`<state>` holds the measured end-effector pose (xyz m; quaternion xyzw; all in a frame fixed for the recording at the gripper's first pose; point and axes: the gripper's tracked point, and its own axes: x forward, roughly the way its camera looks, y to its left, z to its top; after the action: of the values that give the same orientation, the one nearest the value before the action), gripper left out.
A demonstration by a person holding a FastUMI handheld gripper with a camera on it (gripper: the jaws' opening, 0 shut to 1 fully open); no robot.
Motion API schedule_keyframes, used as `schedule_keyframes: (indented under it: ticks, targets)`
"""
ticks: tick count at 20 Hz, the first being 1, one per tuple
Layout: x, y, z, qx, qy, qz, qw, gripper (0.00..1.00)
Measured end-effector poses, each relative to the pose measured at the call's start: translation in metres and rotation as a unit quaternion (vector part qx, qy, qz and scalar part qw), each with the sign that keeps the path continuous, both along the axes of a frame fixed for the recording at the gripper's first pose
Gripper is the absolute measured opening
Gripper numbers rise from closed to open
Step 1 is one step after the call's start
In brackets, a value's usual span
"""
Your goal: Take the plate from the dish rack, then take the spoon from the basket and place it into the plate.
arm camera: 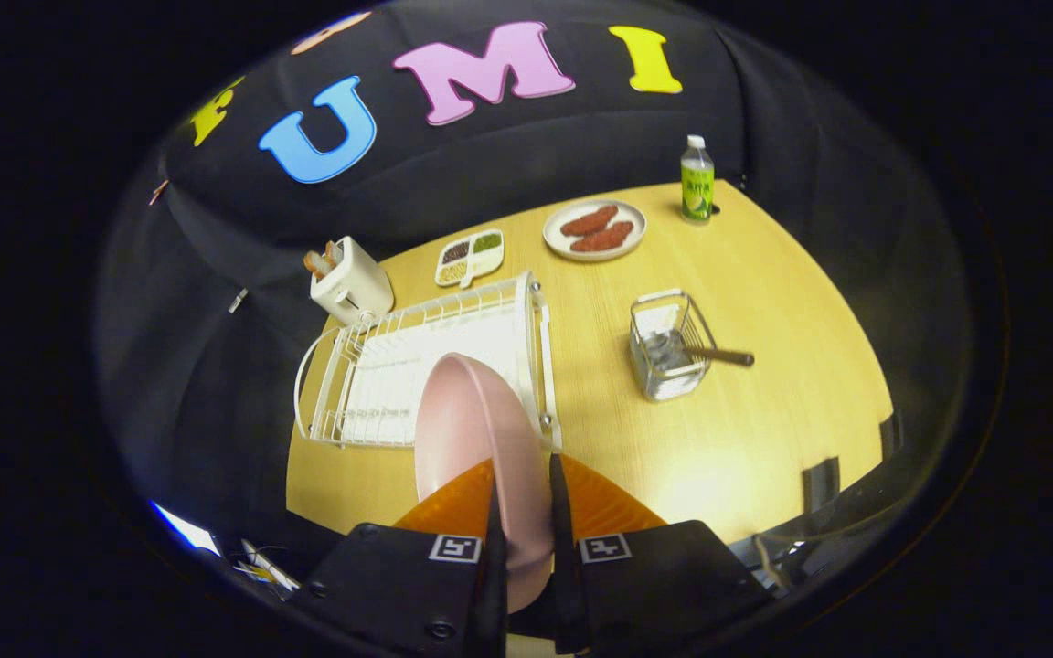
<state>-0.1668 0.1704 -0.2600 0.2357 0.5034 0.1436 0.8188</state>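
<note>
A pink plate (472,429) stands on edge between my fingers, lifted above the near end of the white wire dish rack (371,366). My gripper (524,498) is shut on the plate's rim, one finger on each face. To the right of the rack, on the wooden table (764,420), stands a small wire basket (668,352). A spoon (714,354) lies in the basket, and its dark handle sticks out to the right over the basket's rim.
Behind the rack stand a white toaster (350,281) and a small divided dish (470,257). Farther back are a plate with brown food (594,229) and a green-labelled bottle (696,180). Bare tabletop lies between the rack and the basket.
</note>
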Motion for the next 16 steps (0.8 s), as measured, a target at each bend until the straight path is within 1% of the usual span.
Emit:
schedule_keyframes:
  ticks: [3,5,8,11,15,16]
  targets:
    - [-0.034,0.025,-0.029,0.046,0.061,-0.004,0.997,0.24]
    - [-0.043,0.045,-0.044,0.072,0.092,-0.005,0.993,0.24]
    - [-0.046,0.061,-0.074,0.083,0.115,-0.01,0.99,0.24]
    - [-0.041,0.07,-0.098,0.081,0.112,-0.015,0.99,0.24]
    - [-0.045,0.08,-0.122,0.1,0.135,-0.021,0.986,0.24]
    - [-0.042,0.086,-0.126,0.111,0.137,-0.028,0.984,0.24]
